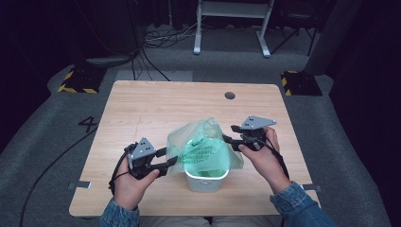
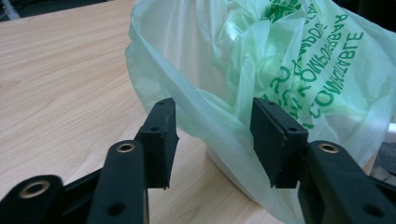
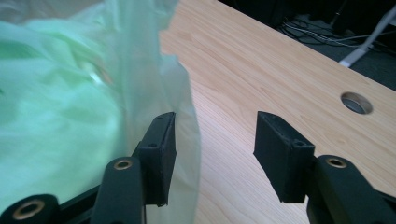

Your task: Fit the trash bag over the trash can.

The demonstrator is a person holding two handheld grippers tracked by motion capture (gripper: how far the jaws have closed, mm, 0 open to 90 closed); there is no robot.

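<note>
A pale green see-through plastic bag with green print stands puffed up in a small white bin near the front of the wooden table. My left gripper is at the bag's left side. In the left gripper view its jaws stand apart with a fold of the bag running between them, and the pads are not pressing on it. My right gripper is at the bag's right side. In the right gripper view the bag's edge hangs just inside the left jaw, and the jaws are apart.
A round cable hole sits in the table's far right part, also seen as the hole ahead of the right jaws. Bare wood lies behind and left of the bin. Cables, a white frame and striped floor blocks lie beyond the table.
</note>
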